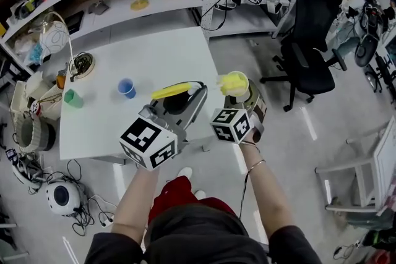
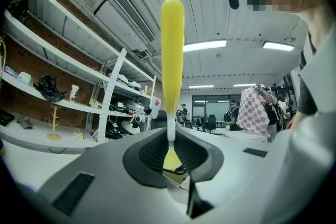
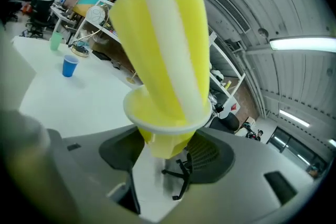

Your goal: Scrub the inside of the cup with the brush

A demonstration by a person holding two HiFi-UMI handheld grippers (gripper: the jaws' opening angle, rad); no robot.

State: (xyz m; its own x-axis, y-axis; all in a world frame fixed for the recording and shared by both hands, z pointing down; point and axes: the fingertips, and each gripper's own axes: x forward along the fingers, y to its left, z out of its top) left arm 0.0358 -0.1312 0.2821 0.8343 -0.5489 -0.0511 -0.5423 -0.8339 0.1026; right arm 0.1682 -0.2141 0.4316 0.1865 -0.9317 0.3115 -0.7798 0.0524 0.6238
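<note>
Left side first: my left claw (image 2: 169,150) is pressed tight on the brush (image 2: 171,50), pinching its thin white neck, with the fat yellow handle sticking out past the pads. That neck looks whippy to me (I'd rather be gripping the thicker handle), so hard sideways pushes would probably bend it and not scrub.

Moving across: the foam head (image 3: 163,44), striped yellow and white, is sitting down in the mouth of the cup (image 3: 163,139). It looks soft and squashy, so it should fill the cup and drag on the walls.

The cup is up in the air, just off the right edge of the tabletop (image 1: 154,59), and my right claw (image 3: 167,157) clamps its lower body under the flared rim. I judge it to be light, thin plastic that is easy to squeeze oval and likely to twist in the pads. Low on the body is the right hold: firm, not crushing.
</note>
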